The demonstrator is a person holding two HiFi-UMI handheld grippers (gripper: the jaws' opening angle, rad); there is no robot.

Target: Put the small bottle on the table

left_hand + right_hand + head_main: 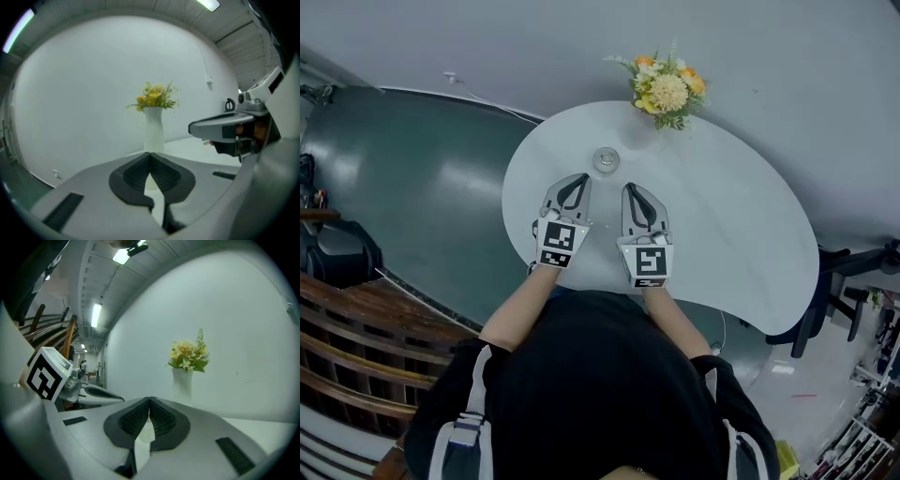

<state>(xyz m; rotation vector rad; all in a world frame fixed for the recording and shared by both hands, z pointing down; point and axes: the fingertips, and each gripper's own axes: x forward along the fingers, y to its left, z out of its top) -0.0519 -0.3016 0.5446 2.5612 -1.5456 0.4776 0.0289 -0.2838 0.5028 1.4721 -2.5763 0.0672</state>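
The small clear bottle point(606, 159) stands upright on the white kidney-shaped table point(741, 234), seen from above as a round cap. My left gripper point(578, 178) is just below and left of it, shut, with nothing between its pads. My right gripper point(633, 188) lies beside it to the right, also shut and empty. Neither touches the bottle. In the left gripper view the jaws point(150, 154) meet at the tips, and so do the jaws point(149, 400) in the right gripper view. I cannot make out the bottle in either gripper view.
A white vase of yellow flowers point(667, 92) stands at the table's far edge, also visible as the vase point(153, 131) and the vase point(183, 383). Dark green floor point(422, 187) lies left of the table, wooden railings point(356, 347) at lower left, and a dark chair point(839, 281) at right.
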